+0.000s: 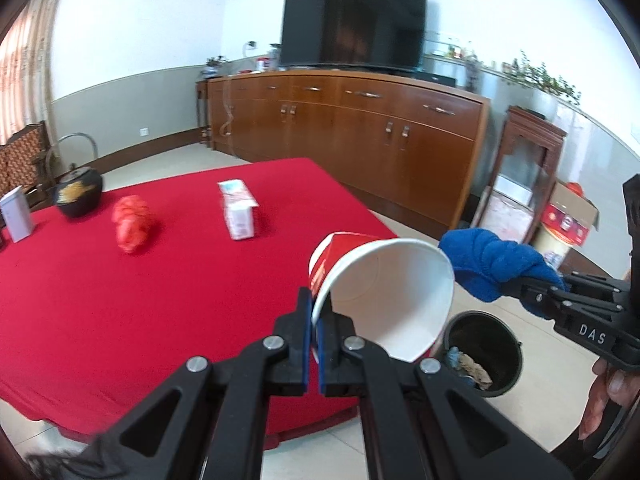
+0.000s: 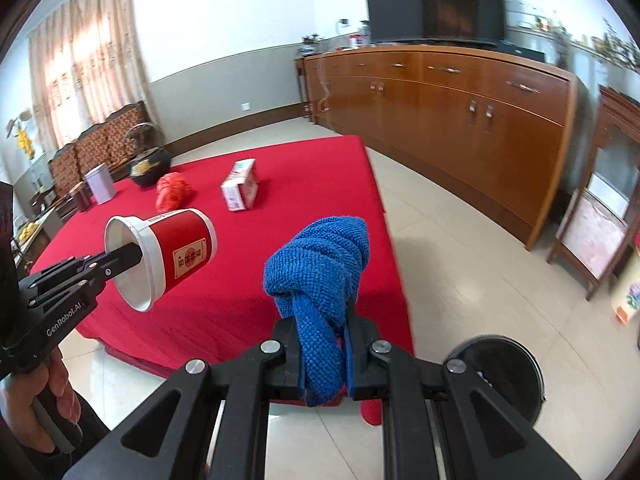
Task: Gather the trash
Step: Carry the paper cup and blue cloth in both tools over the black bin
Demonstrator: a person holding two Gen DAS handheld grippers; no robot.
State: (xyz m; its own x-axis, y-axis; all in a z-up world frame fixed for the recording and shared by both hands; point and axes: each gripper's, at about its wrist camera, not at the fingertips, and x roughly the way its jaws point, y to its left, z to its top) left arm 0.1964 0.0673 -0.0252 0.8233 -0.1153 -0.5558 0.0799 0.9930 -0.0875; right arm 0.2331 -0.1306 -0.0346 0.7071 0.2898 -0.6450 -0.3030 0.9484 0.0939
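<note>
A home living room; television (image 1: 352, 24) on a wooden sideboard (image 1: 360, 128); curtains (image 2: 84, 80); red-clothed tabletop (image 1: 120, 288)

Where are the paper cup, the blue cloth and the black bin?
paper cup (image 2: 182, 254), right wrist view, red side wall.
blue cloth (image 2: 320, 264), right wrist view, knotted middle.
black bin (image 1: 514, 354), left wrist view, right rim.

Soft daylight fills the room, coming through the curtain (image 2: 86, 64) far left of the television (image 2: 434, 2). The dark screen shows faint reflections. Fisheye bending curves the cabinet (image 1: 348, 128) below it, and black corners ring both views. Things right of the television smear with motion blur.
</note>
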